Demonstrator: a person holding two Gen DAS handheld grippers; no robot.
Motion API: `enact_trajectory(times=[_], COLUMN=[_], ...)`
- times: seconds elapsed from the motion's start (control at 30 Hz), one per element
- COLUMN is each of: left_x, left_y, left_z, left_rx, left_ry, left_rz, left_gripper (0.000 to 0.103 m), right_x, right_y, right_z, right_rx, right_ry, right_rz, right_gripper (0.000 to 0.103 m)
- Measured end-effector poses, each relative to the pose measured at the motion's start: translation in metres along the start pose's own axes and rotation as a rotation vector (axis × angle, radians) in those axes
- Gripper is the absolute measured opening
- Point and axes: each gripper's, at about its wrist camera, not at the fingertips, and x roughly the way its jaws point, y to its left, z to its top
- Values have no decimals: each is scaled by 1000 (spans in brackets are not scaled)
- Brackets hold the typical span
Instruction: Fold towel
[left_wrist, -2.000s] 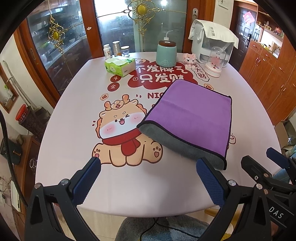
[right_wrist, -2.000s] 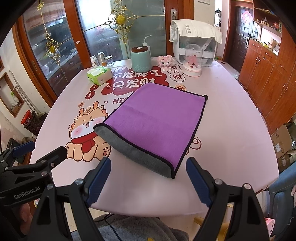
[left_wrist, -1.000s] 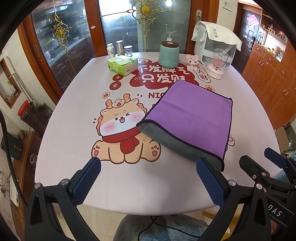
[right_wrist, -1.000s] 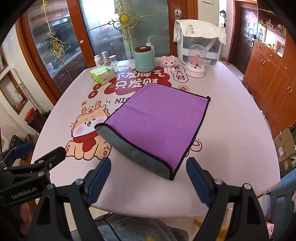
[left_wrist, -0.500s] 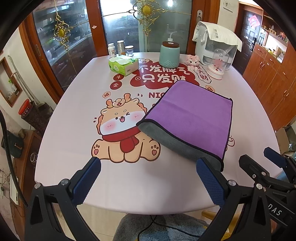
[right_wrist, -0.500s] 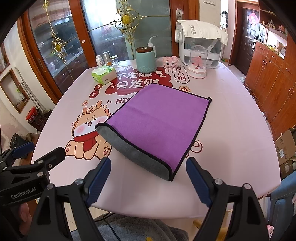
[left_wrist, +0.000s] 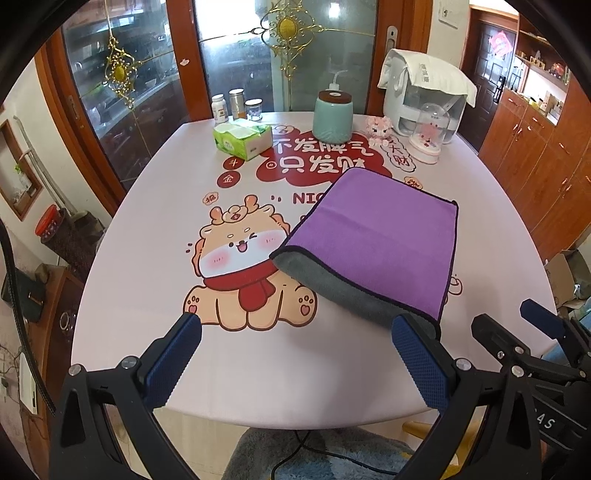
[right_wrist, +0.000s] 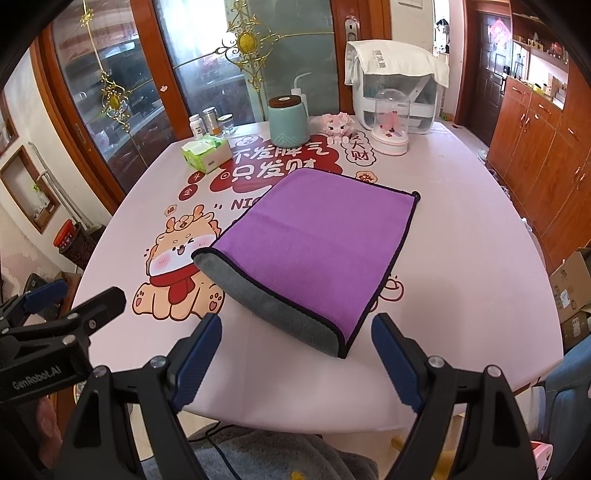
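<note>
On table (right_wrist: 461, 229), folded towel (right_wrist: 314, 243), corner hidden behind left gripper (left_wrist: 295, 354), both grippers wide.

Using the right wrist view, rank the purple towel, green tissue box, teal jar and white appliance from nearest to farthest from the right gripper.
From the right gripper:
1. Purple towel, straight ahead at the table's middle.
2. Green tissue box, far left.
3. Teal jar, behind the towel, center.
4. White appliance, back right by the wall.

tissue box (left_wrist: 242, 138), teal jar (left_wrist: 332, 117), table (left_wrist: 147, 229)
</note>
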Motion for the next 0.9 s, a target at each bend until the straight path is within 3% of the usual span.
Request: enact_trajectory(times=[0.23, 0.37, 0.5, 0.9], left_x=[8, 16, 29, 120], left_y=[4, 12, 21, 52], left_z=[-1, 4, 15, 50], left_rx=[7, 22, 80, 227], left_ry=[58, 77, 41, 147], left_rz=[-48, -41, 11, 59], left_gripper=[102, 102, 102, 102], right_x=[-2, 4, 20, 73], right_y=[-3, -10, -20, -36], right_z=[-4, -7, -10, -22], right_rx=[-6, 12, 54, 136], right_ry=[-18, -19, 11, 112], right_rz=[-4, -18, -14, 6], right_gripper=[84, 84, 84, 83])
